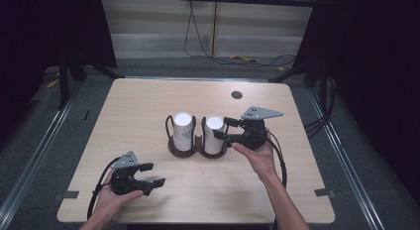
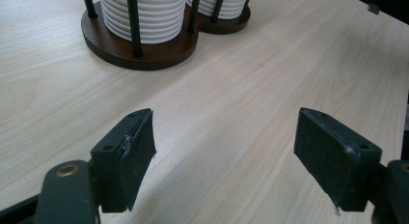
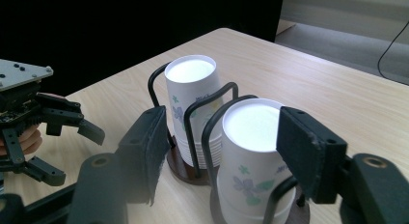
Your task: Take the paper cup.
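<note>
High view: right claw (image 1: 221, 129) at cup stack (image 1: 214, 135)

Each hand carries a black two-jaw gripper: the left gripper (image 1: 151, 174) and the right gripper (image 1: 222, 128) share a blocky black body, jointed black link arms and a flat grey three-cornered metal plate dotted with small dark screw holes on top. The jaws end in thick rectangular black pads (image 2: 129, 154) with a matt, rubbery face, small screw holes along the edge and a brass-coloured pivot ring behind. A black cable loops from each gripper, and both forearms are bare, without sleeves.
</note>
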`<action>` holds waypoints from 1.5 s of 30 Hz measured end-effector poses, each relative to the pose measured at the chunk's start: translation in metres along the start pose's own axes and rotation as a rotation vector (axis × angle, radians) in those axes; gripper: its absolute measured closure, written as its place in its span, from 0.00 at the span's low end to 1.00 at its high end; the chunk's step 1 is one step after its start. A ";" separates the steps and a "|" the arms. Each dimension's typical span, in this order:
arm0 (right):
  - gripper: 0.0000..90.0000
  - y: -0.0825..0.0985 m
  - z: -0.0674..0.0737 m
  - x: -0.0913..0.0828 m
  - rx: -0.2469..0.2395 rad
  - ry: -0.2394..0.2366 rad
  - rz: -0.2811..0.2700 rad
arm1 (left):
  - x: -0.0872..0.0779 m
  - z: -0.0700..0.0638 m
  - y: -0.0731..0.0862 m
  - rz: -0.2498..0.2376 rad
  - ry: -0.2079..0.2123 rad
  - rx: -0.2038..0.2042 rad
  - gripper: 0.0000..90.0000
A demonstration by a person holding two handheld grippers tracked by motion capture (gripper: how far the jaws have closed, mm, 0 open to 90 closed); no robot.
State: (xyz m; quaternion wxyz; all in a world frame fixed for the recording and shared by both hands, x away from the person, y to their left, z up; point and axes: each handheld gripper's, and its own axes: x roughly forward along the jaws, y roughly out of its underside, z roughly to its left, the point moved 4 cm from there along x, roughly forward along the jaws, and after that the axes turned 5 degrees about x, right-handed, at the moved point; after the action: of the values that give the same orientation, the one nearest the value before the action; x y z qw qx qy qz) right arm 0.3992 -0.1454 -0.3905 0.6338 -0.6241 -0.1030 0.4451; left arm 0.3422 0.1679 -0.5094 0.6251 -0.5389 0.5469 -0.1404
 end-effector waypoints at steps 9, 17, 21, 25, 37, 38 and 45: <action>0.43 -0.013 0.003 0.025 -0.034 -0.033 0.054 | 0.002 -0.001 0.000 0.011 0.000 0.010 0.25; 0.43 -0.030 0.011 0.048 -0.065 -0.056 0.092 | 0.002 -0.002 0.001 0.014 0.001 0.010 0.24; 0.44 -0.035 0.014 0.061 -0.079 -0.073 0.125 | 0.002 -0.001 0.002 0.028 -0.008 0.016 0.24; 0.43 -0.039 0.017 0.076 -0.106 -0.065 0.151 | 0.002 0.000 0.001 0.025 -0.010 0.009 0.24; 0.36 -0.042 0.022 0.103 -0.119 -0.061 0.235 | 0.003 -0.001 0.001 0.026 -0.002 0.015 0.24; 0.36 -0.044 0.023 0.106 -0.128 -0.058 0.240 | 0.002 -0.001 0.001 0.027 -0.003 0.015 0.24; 0.37 -0.045 0.024 0.117 -0.141 -0.066 0.304 | 0.003 -0.001 0.002 0.028 0.000 0.016 0.24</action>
State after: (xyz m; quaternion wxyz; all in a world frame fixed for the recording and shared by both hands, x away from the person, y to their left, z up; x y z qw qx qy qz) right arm 0.4702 -0.0392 -0.3960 0.5101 -0.6606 -0.0593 0.5476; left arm 0.3416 0.1656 -0.5122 0.6313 -0.5263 0.5531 -0.1359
